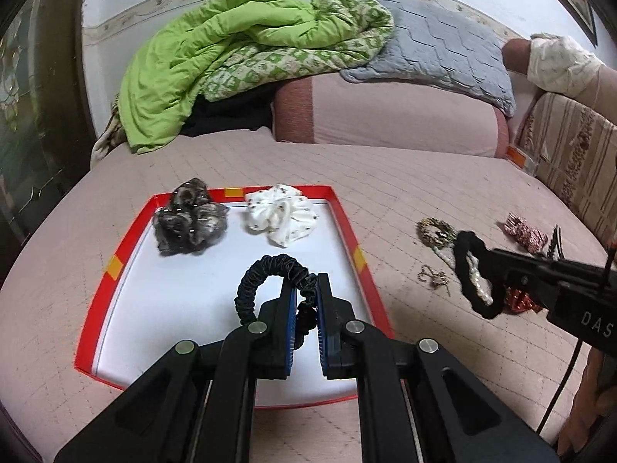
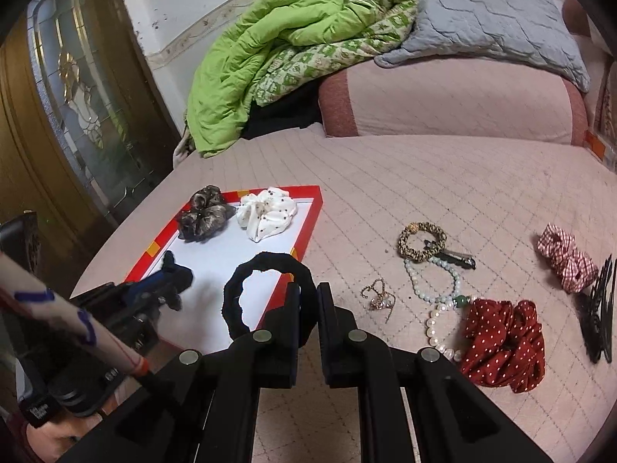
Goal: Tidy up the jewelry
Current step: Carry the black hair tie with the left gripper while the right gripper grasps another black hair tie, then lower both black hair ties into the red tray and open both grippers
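Black scrunchie [image 2: 266, 297] pinched in right tool [image 2: 308, 289]

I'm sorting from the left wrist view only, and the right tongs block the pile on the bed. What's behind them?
Observer: A red dotted scrunchie, lying on the bed.
Operator: Any bracelets?
Observer: Two: a pearl bracelet touching that scrunchie, and a pale bracelet with one green bead.
Operator: Anything else?
Observer: A dark hair clip rests against the leopard hair tie.
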{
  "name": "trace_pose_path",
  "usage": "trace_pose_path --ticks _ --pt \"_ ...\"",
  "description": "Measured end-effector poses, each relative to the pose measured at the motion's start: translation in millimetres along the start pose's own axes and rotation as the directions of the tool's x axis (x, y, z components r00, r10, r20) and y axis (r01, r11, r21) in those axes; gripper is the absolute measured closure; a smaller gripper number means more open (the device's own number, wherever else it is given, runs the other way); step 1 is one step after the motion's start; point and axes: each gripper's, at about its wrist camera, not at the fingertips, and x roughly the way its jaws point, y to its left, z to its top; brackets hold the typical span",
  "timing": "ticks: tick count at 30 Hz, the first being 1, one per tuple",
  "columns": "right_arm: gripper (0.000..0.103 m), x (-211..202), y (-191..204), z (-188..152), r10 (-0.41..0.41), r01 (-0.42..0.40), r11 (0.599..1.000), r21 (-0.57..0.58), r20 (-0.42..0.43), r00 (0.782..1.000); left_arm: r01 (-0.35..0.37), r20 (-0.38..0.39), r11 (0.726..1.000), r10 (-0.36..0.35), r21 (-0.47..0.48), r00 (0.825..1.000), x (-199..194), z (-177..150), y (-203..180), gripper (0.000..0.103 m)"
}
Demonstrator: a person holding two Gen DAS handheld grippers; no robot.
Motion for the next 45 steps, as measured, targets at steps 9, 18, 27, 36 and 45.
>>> trace_pose_path --ticks 9,18,27,36,45 --pt "0.093 2 28 -3 0.013 -0.013 1.000 -0.014 0.003 1.000 -0.005 0.003 0.997 0.006 -0.073 1.000 -1 6 32 0.094" --pt "0.093 25 67 18 0.020 -0.021 0.998 -0.055 -0.012 1.000 -0.007 -0.001 0.992 0.007 -0.122 1.000 12 24 76 0.094" --pt "0.093 90 79 56 0.014 -0.016 0.999 -0.044 -0.046 0.999 0.015 -0.057 0.986 -0.025 -0.165 0.998 67 52 95 0.094" --pt "0.093 128 58 56 -0.001 -0.005 0.999 -0.050 -0.129 0.992 0.038 -0.127 0.997 -0.047 -0.072 0.991 97 56 77 0.094" --pt "0.093 141 54 54 -0.019 0.006 0.997 -0.072 -0.174 0.985 0.017 -0.200 0.996 -0.033 -0.085 0.979 121 53 72 0.094"
